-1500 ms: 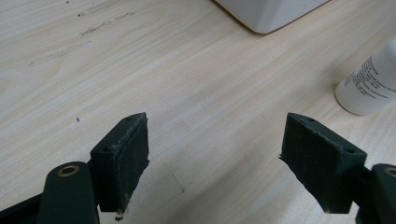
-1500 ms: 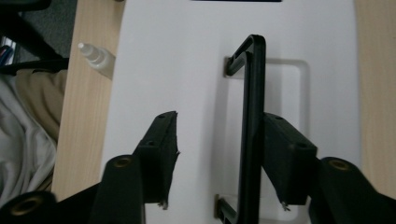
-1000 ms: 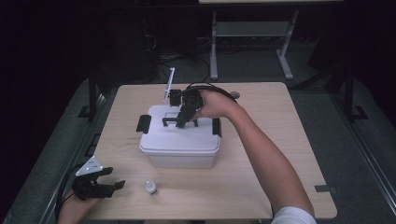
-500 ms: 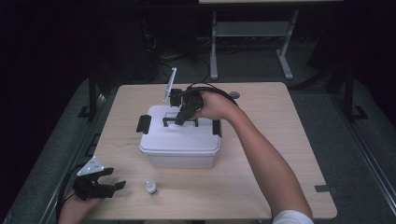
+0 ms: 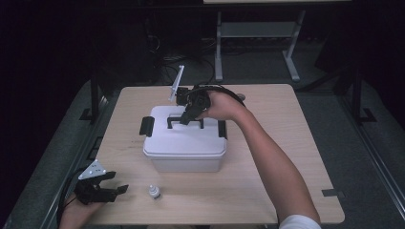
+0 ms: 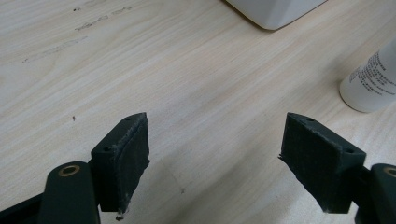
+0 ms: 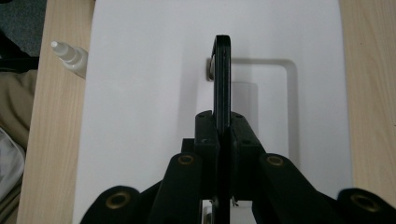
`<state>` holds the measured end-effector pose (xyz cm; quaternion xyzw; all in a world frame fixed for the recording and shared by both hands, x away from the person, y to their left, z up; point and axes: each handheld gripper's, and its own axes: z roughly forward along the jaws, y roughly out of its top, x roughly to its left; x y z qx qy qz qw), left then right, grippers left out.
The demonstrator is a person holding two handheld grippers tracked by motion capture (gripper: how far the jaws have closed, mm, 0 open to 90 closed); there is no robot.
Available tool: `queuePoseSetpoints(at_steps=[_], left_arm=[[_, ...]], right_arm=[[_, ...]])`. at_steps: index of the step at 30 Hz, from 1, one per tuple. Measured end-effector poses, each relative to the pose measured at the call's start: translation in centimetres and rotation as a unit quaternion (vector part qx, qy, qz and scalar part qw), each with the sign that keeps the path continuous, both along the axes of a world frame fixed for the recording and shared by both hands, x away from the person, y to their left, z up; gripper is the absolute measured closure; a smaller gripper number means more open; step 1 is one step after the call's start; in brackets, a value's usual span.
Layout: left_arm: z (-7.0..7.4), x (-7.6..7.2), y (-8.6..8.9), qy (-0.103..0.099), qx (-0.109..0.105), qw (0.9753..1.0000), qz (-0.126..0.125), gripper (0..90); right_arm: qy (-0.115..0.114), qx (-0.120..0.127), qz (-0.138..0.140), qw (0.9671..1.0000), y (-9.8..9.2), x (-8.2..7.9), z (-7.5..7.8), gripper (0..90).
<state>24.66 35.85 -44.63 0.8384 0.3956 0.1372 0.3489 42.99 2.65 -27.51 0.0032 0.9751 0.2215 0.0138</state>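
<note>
A white lidded box with black side latches stands mid-table. Its black carry handle is raised upright, and my right gripper is shut on it from the far side. In the right gripper view the handle runs edge-on between the closed jaws of that gripper, above the white lid. My left gripper rests open at the near left corner of the table. In the left gripper view that gripper holds nothing, with bare wood between the jaws. A small white bottle stands just right of it.
The bottle shows at the right of the left gripper view, with the box's corner beyond. The wooden table has bare surface right of the box. A metal stand sits on the floor behind.
The right gripper stays on the box handle with barely any shift. The left gripper has not moved.
</note>
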Motion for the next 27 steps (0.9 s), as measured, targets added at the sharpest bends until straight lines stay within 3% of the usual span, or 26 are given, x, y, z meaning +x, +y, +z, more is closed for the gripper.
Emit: queuePoseSetpoints(at_steps=[13,20,27], left_arm=[[0.1,-0.1,0.2,0.002,-0.002,1.0000,0.005,23.4],[0.0,-0.1,0.2,0.003,0.000,1.0000,0.004,23.4],[0.1,-0.1,0.2,0.003,0.002,1.0000,0.004,23.6]], right_arm=[[-0.017,0.003,-0.003,0.9998,-0.9,-0.7,2.1,83.8],[-0.024,0.011,-0.004,0.9996,-2.0,-1.4,3.5,83.8],[-0.029,0.001,-0.009,0.9995,-3.6,-2.7,4.3,83.8]])
